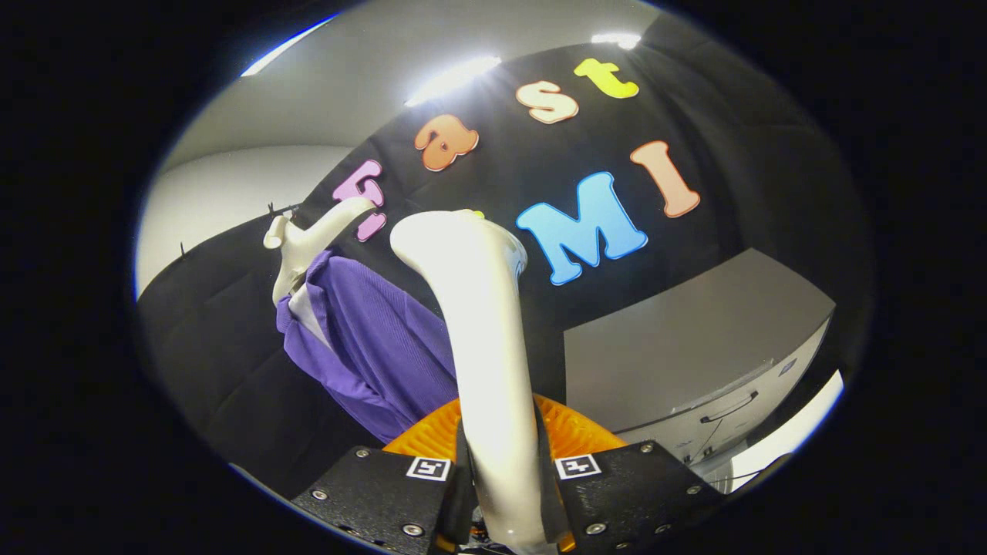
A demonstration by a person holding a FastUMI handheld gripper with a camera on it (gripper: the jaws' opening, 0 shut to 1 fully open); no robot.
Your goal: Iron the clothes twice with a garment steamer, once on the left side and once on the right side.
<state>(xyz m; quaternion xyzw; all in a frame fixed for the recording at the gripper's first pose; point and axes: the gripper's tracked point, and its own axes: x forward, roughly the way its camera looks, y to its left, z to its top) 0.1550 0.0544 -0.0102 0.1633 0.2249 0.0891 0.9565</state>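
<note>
My gripper is shut on the cream handle of the garment steamer, which rises between the fingers and curves to its head near the top. An orange ribbed part of the steamer shows just behind the fingers. Beyond the steamer, to its left, a purple garment with a white inner collar hangs on a cream hanger against the black cloth wall. The steamer head stands to the right of the garment and I cannot tell whether it touches the fabric.
A grey-topped white cabinet with a dark drawer handle stands to the right of the steamer. Black cloth hangs behind and below the garment. White ceiling with light strips lies above.
</note>
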